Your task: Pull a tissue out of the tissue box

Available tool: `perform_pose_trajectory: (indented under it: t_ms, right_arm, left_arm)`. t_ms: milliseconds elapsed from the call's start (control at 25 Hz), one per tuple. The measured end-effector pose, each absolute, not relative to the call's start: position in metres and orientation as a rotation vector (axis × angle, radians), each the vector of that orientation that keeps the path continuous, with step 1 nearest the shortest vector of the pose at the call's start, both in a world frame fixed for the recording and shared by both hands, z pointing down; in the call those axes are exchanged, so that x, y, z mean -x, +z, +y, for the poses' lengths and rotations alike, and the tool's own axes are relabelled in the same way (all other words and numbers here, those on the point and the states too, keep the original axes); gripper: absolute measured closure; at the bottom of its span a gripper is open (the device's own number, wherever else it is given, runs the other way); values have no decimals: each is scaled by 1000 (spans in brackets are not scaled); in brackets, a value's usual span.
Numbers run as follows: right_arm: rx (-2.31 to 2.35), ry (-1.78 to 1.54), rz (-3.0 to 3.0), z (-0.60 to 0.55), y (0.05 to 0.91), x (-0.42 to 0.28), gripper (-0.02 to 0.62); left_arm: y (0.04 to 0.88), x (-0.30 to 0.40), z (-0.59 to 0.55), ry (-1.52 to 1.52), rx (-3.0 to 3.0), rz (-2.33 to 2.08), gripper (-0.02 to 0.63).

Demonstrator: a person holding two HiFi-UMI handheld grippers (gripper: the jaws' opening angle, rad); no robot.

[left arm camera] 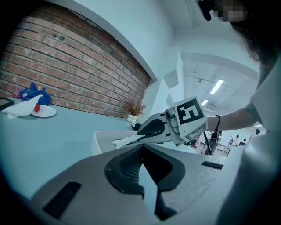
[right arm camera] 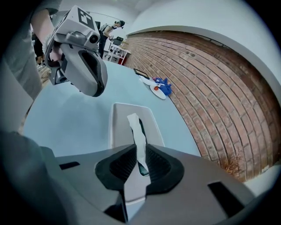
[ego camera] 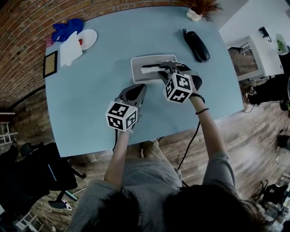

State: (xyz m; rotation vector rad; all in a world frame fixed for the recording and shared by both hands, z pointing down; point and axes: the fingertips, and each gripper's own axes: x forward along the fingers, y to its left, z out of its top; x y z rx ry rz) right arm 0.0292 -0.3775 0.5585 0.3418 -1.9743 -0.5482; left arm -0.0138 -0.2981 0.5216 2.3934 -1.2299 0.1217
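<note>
My left gripper (ego camera: pixel 137 89) hangs just short of the tissue box (ego camera: pixel 140 77), on its near side, its fingers a little apart with nothing between them; only bare bench shows through the gap. The box lies flat at the middle of the bench (ego camera: pixel 90 113), its long axis running left to right across my head view.

The tissue (ego camera: pixel 149 69) sticks out of the slot as a narrow twisted strip, lying along that same axis. It runs straight in between the fingers of my right gripper (ego camera: pixel 164 68), which is tipped down over the right half of the box and is plainly the nearer hand. From its own view the pads look closed on the strip, pinching it just above the slot. I judge the pull should go up and away from the box.

The bench is pale blue and smooth. At its far left are a dark framed panel (ego camera: pixel 50 64), a blue cloth (ego camera: pixel 68 29), a white sheet (ego camera: pixel 71 50) and a white plate (ego camera: pixel 89 38). Right of the box lies a black handset (ego camera: pixel 195 45), with a dried plant (ego camera: pixel 202 8) at the far edge. A brick wall (ego camera: pixel 27 27) runs along the left, over a wooden floor (ego camera: pixel 253 131).
</note>
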Motion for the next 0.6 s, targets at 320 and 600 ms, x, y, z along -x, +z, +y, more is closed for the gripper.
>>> perform_pose_trajectory:
  t_ms: [320,600]
  right_arm:
    - [-335,-566,-1959,-382,558,-27,592]
    - [-354,-559,-1996,-385,544,-24,594]
  left_arm:
    - [524,17,-300,119,-2384,-1238,603]
    - [520,15,-304,115,-2392,-1237,603]
